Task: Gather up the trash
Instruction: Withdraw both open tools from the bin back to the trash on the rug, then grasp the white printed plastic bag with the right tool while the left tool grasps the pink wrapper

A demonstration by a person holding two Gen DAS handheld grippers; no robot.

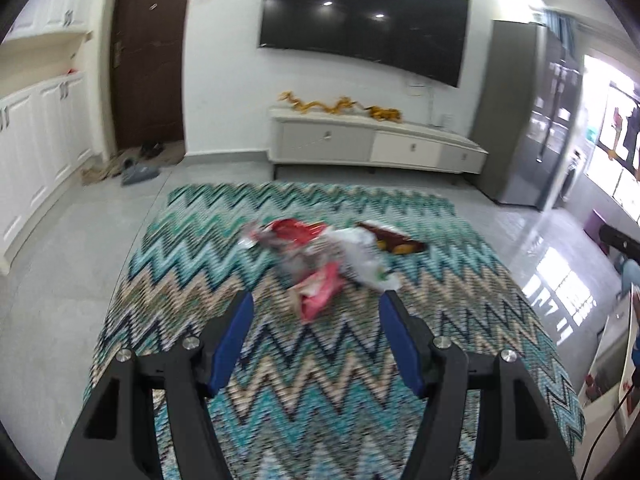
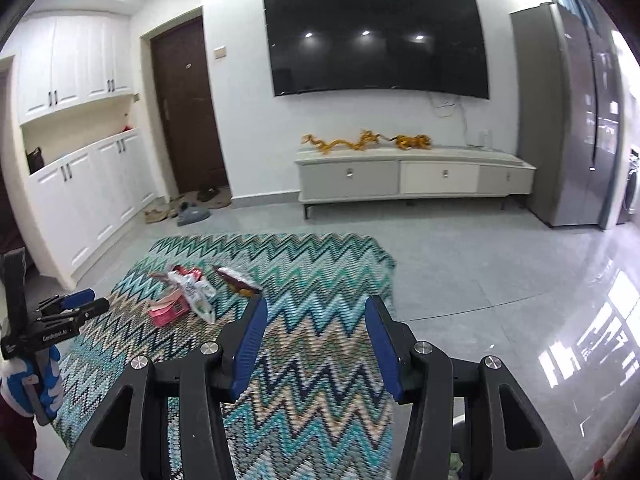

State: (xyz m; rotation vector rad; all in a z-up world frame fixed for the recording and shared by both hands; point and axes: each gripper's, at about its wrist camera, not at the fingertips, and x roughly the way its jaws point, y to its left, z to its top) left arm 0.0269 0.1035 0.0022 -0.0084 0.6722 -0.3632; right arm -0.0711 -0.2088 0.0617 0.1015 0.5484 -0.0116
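A pile of crumpled wrappers lies on the zigzag rug (image 1: pixel 320 392): a pink-red wrapper (image 1: pixel 320 288), a white plastic bag (image 1: pixel 360 256), a red wrapper (image 1: pixel 296 232) and a dark brown packet (image 1: pixel 396 238). My left gripper (image 1: pixel 316 300) is open and empty, just short of the pink wrapper. My right gripper (image 2: pixel 316 304) is open and empty, above the rug to the right of the pile (image 2: pixel 188 292). The dark packet (image 2: pixel 238 280) lies just beyond its left finger. The left gripper (image 2: pixel 80 300) shows at the left edge of the right wrist view.
A white TV cabinet (image 2: pixel 412 176) with gold dragon figures stands under a wall TV (image 2: pixel 376 36). A grey fridge (image 2: pixel 568 120) is on the right. White cupboards (image 2: pixel 84 192), a dark door (image 2: pixel 188 108) and shoes (image 2: pixel 192 212) are on the left. Tiled floor (image 2: pixel 500 264) surrounds the rug.
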